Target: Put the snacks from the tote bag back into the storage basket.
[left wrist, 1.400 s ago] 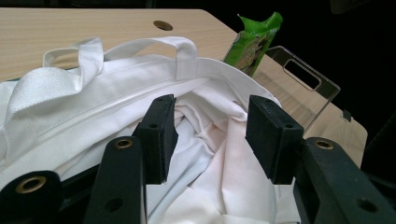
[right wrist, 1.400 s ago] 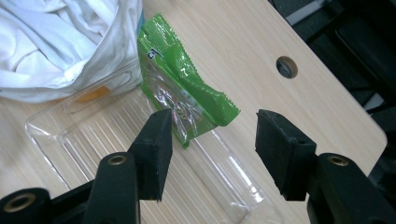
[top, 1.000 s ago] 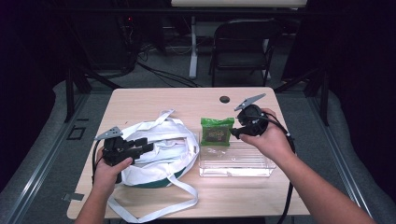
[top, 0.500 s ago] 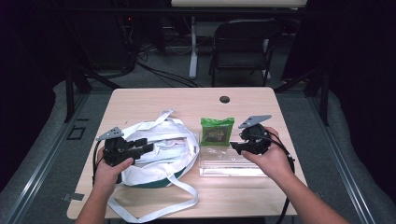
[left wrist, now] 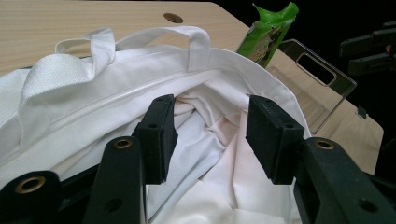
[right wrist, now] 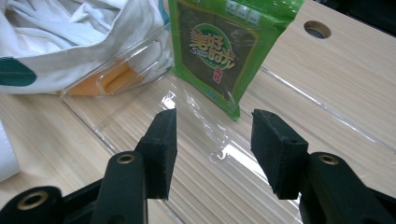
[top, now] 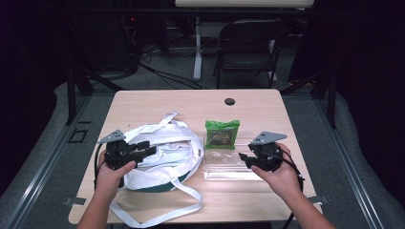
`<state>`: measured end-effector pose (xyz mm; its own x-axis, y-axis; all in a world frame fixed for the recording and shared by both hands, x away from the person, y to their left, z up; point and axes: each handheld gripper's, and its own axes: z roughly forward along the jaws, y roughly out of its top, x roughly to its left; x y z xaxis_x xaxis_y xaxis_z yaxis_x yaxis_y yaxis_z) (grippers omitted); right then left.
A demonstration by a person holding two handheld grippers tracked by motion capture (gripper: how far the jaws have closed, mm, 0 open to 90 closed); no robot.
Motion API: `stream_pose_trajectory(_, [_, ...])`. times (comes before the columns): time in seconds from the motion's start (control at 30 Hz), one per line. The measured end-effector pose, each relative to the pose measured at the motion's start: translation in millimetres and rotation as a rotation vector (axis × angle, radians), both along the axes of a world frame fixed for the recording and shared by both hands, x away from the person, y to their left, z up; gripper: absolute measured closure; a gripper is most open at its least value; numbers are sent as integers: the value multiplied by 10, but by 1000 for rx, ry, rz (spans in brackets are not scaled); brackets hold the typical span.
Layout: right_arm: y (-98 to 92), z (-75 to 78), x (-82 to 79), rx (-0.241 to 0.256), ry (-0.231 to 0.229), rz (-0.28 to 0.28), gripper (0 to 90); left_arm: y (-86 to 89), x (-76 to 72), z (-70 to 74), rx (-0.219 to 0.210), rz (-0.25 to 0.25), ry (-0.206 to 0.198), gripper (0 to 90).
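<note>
- The right tool hangs open and empty just above the clear plastic tray, its jaws aimed at the green seaweed snack packet.
- The packet leans against the far wall of the tray, on the desk to the right of the white tote bag.
- The left tool, open too and gripping nothing, sits at the bag's mouth with its jaws over the loose lining.
- The step looks like picking the packet up for bagging. I would close on a lower corner or side edge, gently, since the foil will slip and crumple.
- The left tool should pinch the bag's rim and lift it, so the mouth stays wide.
- The packet's long axis runs bottom to top, tilted away from the person; its printed face points back toward the right tool.
</note>
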<state>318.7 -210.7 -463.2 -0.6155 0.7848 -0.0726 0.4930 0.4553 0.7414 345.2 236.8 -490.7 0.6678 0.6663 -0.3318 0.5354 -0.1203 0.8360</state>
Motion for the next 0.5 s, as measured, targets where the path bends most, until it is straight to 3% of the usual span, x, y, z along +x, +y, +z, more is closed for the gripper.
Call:
stream_pose_trajectory(0.2, [30,-107,-130,23,-35,5,506,12,-2,-1,-1,5,1,522])
stream_pose_trajectory(0.5, [-35,-233,-261,134,-106,-29,506,28,-4,-4,-1,12,-1,522])
